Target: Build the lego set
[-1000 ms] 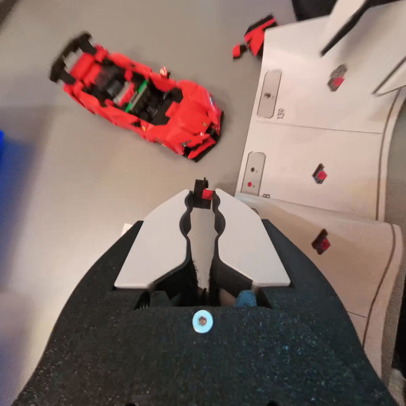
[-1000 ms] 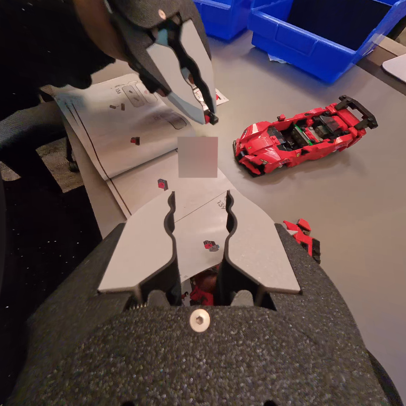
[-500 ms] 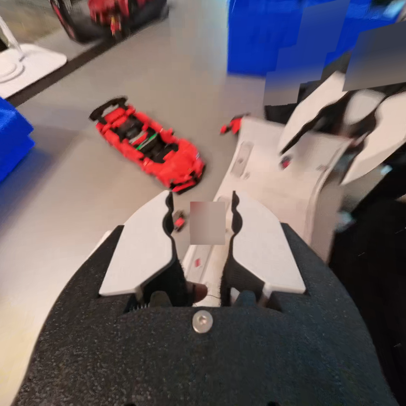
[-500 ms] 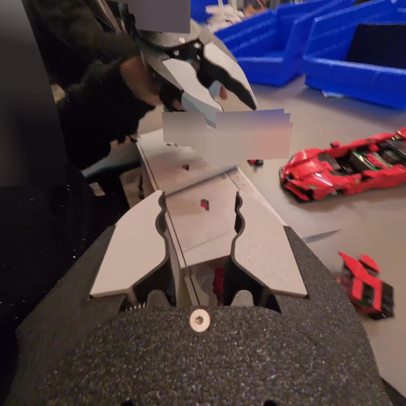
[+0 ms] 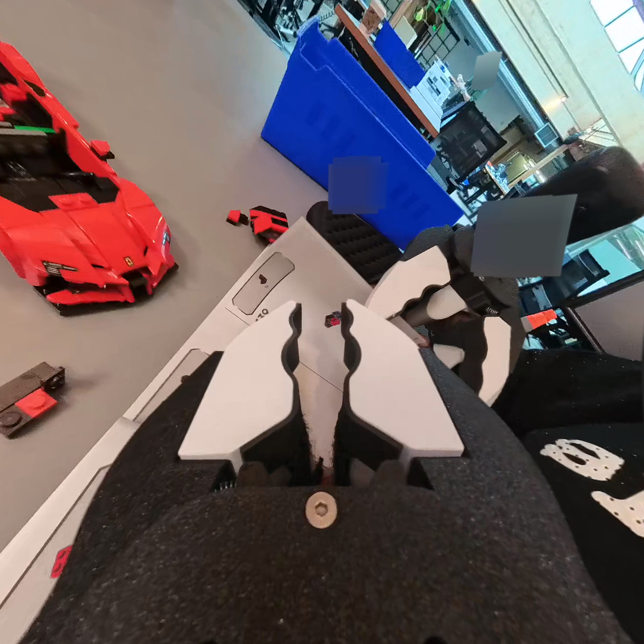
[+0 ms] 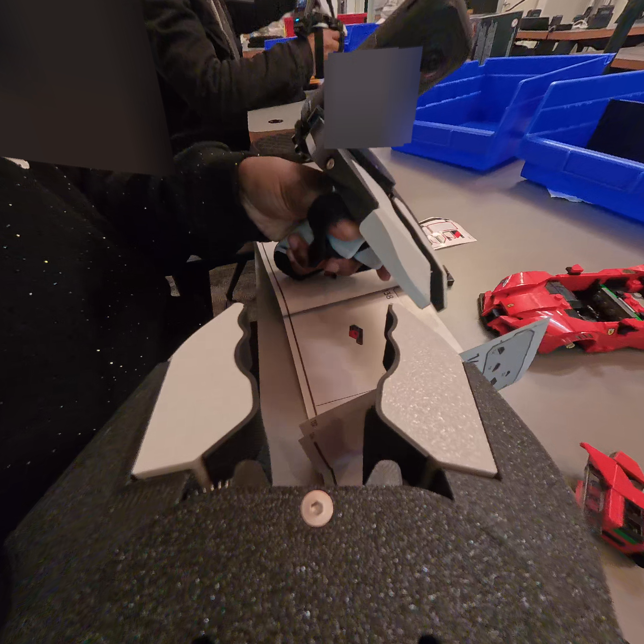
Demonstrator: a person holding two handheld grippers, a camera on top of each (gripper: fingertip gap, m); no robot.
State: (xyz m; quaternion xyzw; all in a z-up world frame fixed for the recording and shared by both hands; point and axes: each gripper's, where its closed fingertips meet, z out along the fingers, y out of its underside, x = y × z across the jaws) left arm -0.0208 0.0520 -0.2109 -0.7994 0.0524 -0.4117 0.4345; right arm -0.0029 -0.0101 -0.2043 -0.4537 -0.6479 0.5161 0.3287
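Red lego car (image 5: 80, 216) cut off at the left edge in the left wrist view, its rear cut at the right edge in the right wrist view, instruction booklet (image 6: 334, 355) partly hidden behind both tongs, small red-and-black assembly (image 6: 613, 501) cut by the right edge

Left gripper (image 5: 321, 310): jaws parted by a narrow gap, nothing between them, fingers pointing toward 12 o'clock in its own view. In the right wrist view it sits at 1 o'clock, tilted downward, with the person's left hand (image 6: 282, 202) wrapped round its handle. Right gripper (image 6: 315, 313): jaws spread wide, empty, level. It appears at 2 o'clock in the left wrist view.
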